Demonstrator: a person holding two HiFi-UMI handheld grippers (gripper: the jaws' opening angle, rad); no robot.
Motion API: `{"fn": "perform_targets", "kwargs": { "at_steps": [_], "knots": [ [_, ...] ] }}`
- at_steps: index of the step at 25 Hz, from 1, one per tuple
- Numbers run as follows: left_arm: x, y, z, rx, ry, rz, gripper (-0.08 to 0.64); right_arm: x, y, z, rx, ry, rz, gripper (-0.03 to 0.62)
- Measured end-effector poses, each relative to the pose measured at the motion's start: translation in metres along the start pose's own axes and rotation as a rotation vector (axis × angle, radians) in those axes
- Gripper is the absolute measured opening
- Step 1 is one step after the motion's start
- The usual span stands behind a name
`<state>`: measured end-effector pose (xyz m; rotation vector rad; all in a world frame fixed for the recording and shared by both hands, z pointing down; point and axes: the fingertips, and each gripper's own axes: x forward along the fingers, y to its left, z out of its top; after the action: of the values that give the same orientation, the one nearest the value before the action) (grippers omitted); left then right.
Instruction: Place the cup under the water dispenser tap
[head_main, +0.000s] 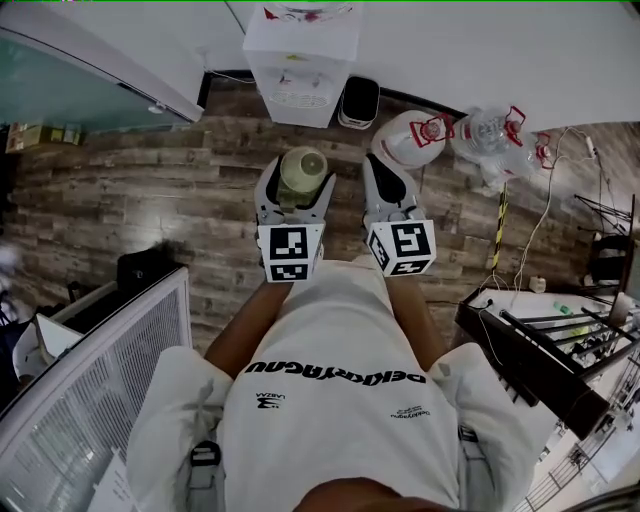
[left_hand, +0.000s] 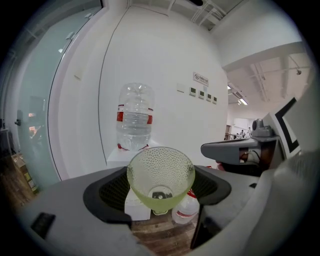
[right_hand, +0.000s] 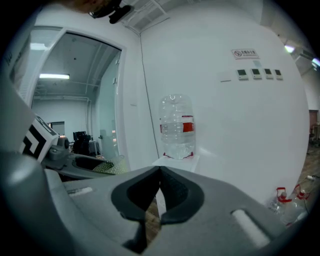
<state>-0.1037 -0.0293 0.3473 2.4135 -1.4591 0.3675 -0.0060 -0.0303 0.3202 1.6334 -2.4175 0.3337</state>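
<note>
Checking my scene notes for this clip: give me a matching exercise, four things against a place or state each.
Things
1. cup
2. right gripper
3. dispenser
4. spare bottles

Places or states
A. on the floor, right of the dispenser
B. jaws together, nothing between them
C. held in the left gripper
D. straight ahead, with a big bottle on top

Pairs: 1-C, 2-B, 3-D, 4-A
</note>
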Motion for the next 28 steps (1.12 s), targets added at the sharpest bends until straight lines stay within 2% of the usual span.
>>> {"fn": "perform_targets", "kwargs": {
  "at_steps": [4,11,23,28],
  "knots": [
    [0.018,0.01,-0.004,-0.007,0.024,-0.027,0.37,0.018,-0.004,0.002,-0.015,0.009,-0.016,-0.002],
    [0.046,0.022,-0.025,-0.034,0.073,-0.029,0.37,0.046,-0.015,-0.01,-0.006,0.043,-0.007,-0.002],
    [0.105,0.028,-0.041,-0.018,0.089,0.049,0.37,0.092,-0.058,-0.046,0.036,0.069,0.025,-0.002],
    [0.137,0.02,-0.047,-0.008,0.077,0.05,0.37,0.108,-0.08,-0.063,0.052,0.07,0.029,-0.002]
  ]
}}
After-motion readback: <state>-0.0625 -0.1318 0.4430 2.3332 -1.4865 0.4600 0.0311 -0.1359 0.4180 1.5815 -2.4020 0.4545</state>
